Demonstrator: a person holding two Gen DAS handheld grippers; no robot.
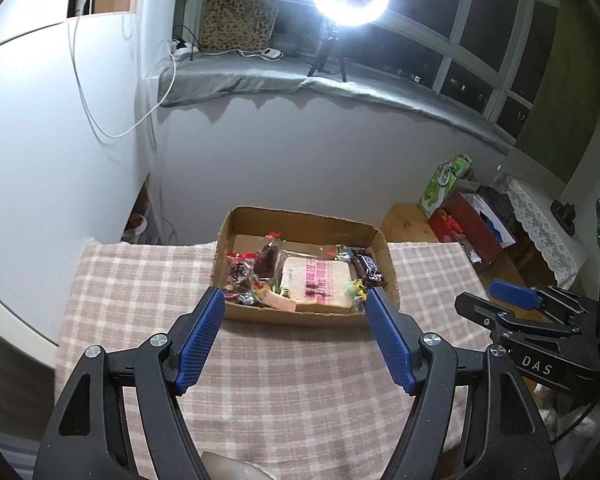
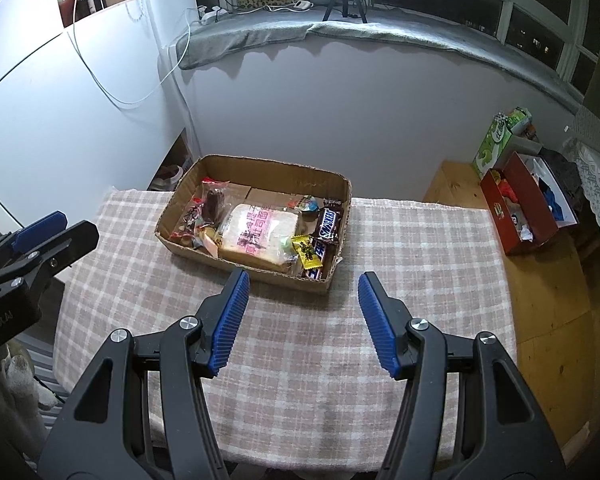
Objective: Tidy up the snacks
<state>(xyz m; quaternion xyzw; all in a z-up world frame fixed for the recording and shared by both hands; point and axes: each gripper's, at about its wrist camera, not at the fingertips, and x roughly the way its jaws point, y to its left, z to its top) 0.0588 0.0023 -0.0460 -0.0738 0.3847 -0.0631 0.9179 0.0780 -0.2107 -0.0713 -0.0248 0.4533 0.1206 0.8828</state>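
Both tools hang over the near half of the bench (image 2: pixel 420 248), which wears a pink-and-white checked cloth, and both are empty. The left tool (image 1: pixel 295 300) stands with its blue ribbed pads spread wide in the lower middle of its own view, nothing between them; the right tool (image 2: pixel 303 285) is likewise parted and holds nothing. They point down toward the shallow brown cardboard tray (image 2: pixel 278 168) in mid-frame, probably so that either can reach in without crossing the other.

All the snacks lie inside that tray; none shows on the cloth. A large clear-wrapped bread pack with pink lettering (image 2: pixel 260 236) fills the middle. To its right sit a brown Snickers bar (image 2: pixel 327 224) and a small yellow sachet (image 2: pixel 307 255); to its left, a clear packet holding something dark red-brown (image 2: pixel 214 200) and a jumble of small sweets I cannot tell apart.

At the right edge, on the wooden floor, an open red box (image 2: pixel 496 208) holds odds and ends.
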